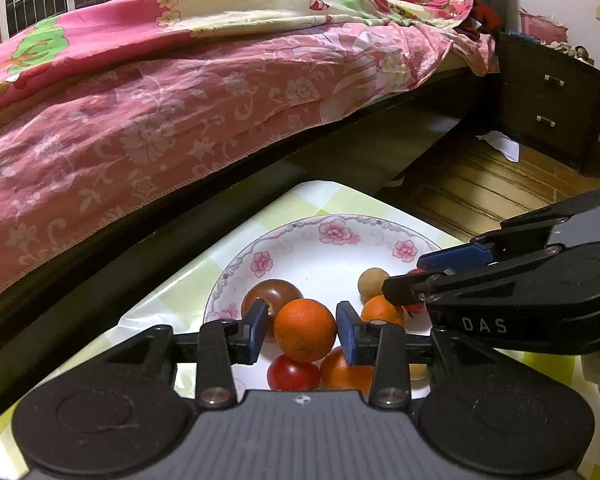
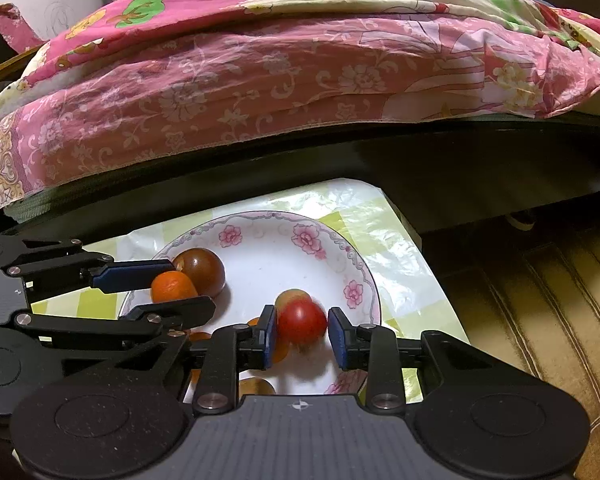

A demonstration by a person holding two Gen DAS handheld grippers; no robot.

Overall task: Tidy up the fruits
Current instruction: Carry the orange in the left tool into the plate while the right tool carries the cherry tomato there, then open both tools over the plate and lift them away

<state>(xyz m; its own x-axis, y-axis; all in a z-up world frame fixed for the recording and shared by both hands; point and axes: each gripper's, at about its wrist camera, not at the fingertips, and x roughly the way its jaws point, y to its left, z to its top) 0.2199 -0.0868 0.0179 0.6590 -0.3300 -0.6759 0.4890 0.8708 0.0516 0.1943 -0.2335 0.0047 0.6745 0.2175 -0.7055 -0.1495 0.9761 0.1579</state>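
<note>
A white plate with pink flowers (image 1: pixel 324 256) (image 2: pixel 268 256) sits on a small table and holds several fruits. My left gripper (image 1: pixel 303 330) has its blue pads on either side of an orange (image 1: pixel 305 329) and is closed on it; the same orange (image 2: pixel 173 286) shows between its fingers in the right wrist view. A dark tomato (image 1: pixel 274 292) (image 2: pixel 204 270) lies behind it. My right gripper (image 2: pixel 302 332) is open around a blurred red tomato (image 2: pixel 302 322), with a gap at the right pad. A red tomato (image 1: pixel 292 374), another orange (image 1: pixel 382 310) and a tan longan (image 1: pixel 373 282) lie close by.
The table has a yellow-green checked plastic cover (image 2: pixel 380 216). A bed with a pink floral quilt (image 1: pixel 160 100) stands close behind it. A dark nightstand (image 1: pixel 548 100) and wooden floor (image 1: pixel 480 184) are to the right.
</note>
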